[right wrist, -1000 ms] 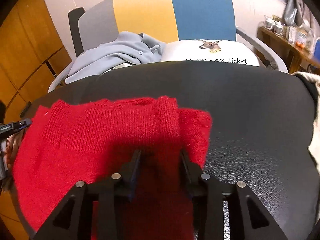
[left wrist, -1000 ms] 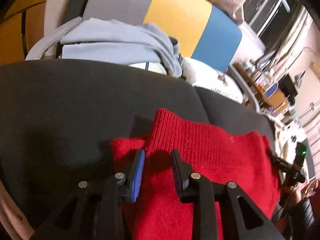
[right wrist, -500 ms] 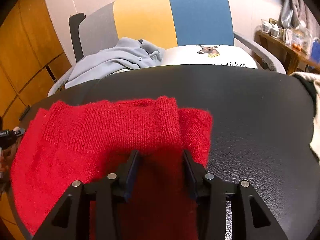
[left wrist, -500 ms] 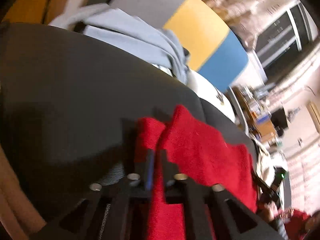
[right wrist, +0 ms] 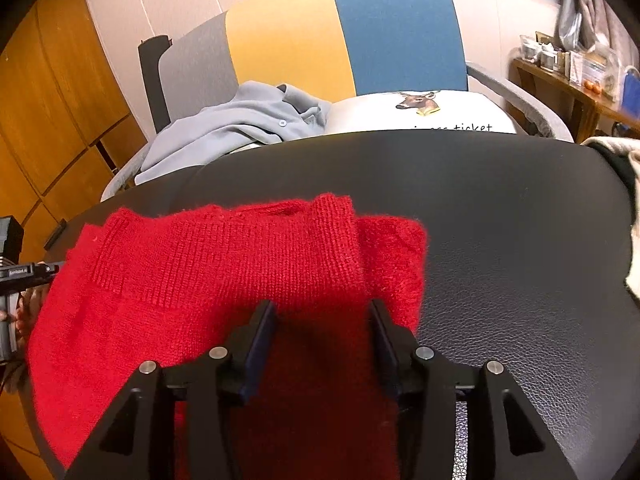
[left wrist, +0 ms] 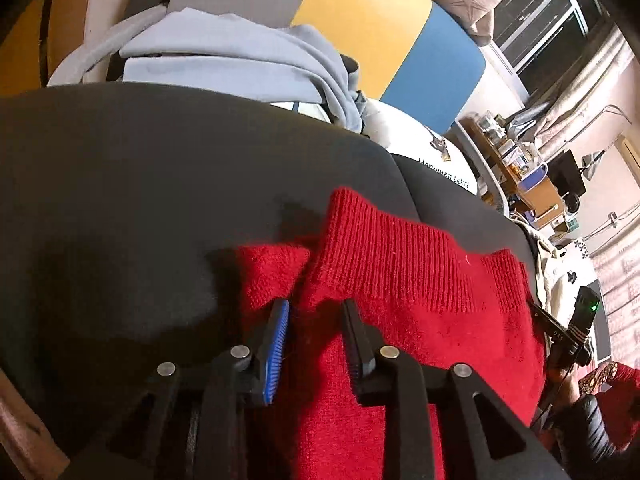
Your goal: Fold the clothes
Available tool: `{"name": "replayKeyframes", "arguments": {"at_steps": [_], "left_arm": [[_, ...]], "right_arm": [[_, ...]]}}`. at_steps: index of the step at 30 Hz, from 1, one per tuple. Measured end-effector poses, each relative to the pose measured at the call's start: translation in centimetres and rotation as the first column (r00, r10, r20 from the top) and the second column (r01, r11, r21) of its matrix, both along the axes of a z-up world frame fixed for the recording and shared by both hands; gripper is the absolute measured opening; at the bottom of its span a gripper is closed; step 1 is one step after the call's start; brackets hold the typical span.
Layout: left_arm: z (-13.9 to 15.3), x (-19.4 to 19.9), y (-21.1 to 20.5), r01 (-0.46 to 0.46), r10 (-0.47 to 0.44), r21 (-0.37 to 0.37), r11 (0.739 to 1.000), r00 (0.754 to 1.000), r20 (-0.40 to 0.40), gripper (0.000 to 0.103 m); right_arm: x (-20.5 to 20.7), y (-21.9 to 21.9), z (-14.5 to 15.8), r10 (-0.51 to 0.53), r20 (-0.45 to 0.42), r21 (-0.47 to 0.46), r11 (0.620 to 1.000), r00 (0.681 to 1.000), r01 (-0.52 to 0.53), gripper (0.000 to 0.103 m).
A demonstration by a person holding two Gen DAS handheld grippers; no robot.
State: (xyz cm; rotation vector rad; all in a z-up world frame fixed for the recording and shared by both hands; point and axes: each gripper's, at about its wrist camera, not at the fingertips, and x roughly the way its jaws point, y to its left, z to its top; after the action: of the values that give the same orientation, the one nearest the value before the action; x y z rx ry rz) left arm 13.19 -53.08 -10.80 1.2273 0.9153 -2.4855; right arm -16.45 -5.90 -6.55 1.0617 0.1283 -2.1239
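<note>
A red sweater (right wrist: 224, 280) lies flat on a black cushion (right wrist: 520, 240), its ribbed band just ahead of both sets of fingers. The left gripper (left wrist: 316, 308) has just been opening, its fingers apart over the knit near the sweater's left edge; the right gripper (right wrist: 322, 312) has likewise been opening, fingers spread above the cloth without pinching it. Beyond the fingertips, a grey shirt (right wrist: 240, 128) is heaped on a chair (right wrist: 340, 32).

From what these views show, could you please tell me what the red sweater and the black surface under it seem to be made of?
The red sweater looks like knitted wool or acrylic: its band is ribbed and the body fuzzy and matte. The black surface looks like leather or an imitation: a fine pebbled grain with a soft sheen; which of the two cannot be told.
</note>
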Motion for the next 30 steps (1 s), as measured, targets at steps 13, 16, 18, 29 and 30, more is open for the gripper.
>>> {"name": "replayKeyframes", "arguments": {"at_steps": [13, 16, 18, 29, 30], "left_arm": [[2.8, 5.2, 0.6, -0.134, 0.139, 0.057, 0.989, 0.984, -0.115, 0.004], [-0.5, 5.7, 0.5, -0.164, 0.164, 0.056, 0.985, 0.986, 0.004, 0.004], [-1.5, 5.7, 0.6, -0.187, 0.187, 0.07, 0.98, 0.982, 0.003, 0.005], [3.5, 4.1, 9.3, -0.209, 0.192, -0.09, 0.974, 0.967, -0.169, 0.016], [3.0, 3.3, 10.8, -0.162, 0.146, -0.101, 0.982, 0.978, -0.15, 0.016]], "right_arm": [[0.5, -0.2, -0.1, 0.015, -0.018, 0.003, 1.0, 1.0, -0.015, 0.061], [0.3, -0.2, -0.3, 0.014, -0.008, -0.001, 1.0, 1.0, -0.014, 0.061], [0.1, -0.1, -0.4, 0.019, 0.005, -0.01, 1.0, 1.0, -0.019, 0.061], [1.4, 0.0, 0.1, 0.008, -0.037, 0.022, 1.0, 0.999, -0.007, 0.061], [1.7, 0.0, 0.2, 0.009, -0.043, 0.029, 1.0, 0.999, -0.008, 0.061]]}}
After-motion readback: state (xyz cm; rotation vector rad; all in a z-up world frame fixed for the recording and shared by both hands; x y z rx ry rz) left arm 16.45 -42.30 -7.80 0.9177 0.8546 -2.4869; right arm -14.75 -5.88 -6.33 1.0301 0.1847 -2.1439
